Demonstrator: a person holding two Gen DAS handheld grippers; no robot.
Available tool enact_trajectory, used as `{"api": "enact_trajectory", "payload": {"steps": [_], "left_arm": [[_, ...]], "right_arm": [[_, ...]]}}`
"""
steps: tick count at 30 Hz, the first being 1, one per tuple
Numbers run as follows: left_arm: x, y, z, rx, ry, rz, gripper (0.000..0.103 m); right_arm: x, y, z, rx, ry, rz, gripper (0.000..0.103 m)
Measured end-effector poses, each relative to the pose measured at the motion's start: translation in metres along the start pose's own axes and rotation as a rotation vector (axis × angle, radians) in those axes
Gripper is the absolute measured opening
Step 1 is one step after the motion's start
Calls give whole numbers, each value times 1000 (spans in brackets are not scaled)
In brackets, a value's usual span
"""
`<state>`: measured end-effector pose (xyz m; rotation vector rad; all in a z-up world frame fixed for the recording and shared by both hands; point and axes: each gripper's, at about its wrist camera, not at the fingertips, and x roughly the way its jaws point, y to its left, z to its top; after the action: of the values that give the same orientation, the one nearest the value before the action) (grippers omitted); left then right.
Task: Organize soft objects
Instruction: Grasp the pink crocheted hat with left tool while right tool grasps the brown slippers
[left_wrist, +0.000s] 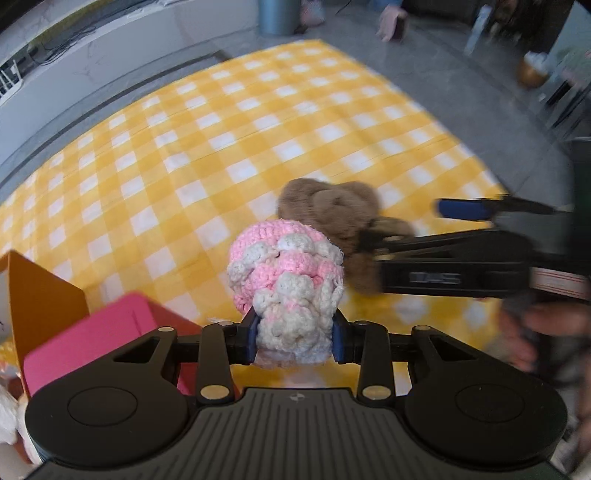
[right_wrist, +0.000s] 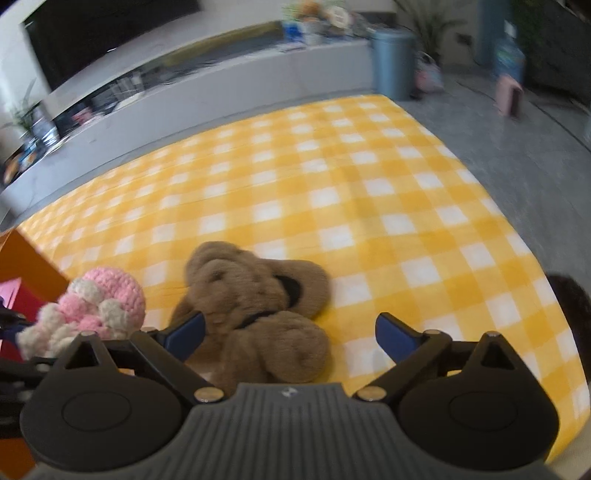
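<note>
left tool (left_wrist: 295, 338) clamped shut, right tool (right_wrist: 290, 332) spread wide.

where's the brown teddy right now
The brown teddy lies on the yellow checked blanket between the open right gripper fingers, just right of the pink crochet toy.

Soft toys, two in all: one pink-and-white crocheted toy (left_wrist: 284, 273) and one brown plush bear (right_wrist: 258, 310). One yellow-and-white checked blanket (right_wrist: 332, 177) lies beneath them, with one orange box (left_wrist: 40, 295) and one pink box (left_wrist: 107, 332) at its left edge. Two-finger grippers, two: left gripper (left_wrist: 294, 332), right gripper (right_wrist: 290, 334).
</note>
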<state>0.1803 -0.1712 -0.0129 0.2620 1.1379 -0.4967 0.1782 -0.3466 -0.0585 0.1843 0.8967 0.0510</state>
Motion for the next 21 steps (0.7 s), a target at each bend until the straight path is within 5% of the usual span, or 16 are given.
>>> {"api": "enact_trajectory", "payload": {"steps": [9,14,21], "left_arm": [[-54,19,-41,-141,-198,-126,42],[-65,14,-55,-149,-286,-89,42],[-67,4,-68,-117,-303,-66,43]], "right_arm": [[14,21,-4,-100,43,-16,97],[23,34,-7,-173,65,-33,97],[39,48,-12,-272,103,-83,97]]}}
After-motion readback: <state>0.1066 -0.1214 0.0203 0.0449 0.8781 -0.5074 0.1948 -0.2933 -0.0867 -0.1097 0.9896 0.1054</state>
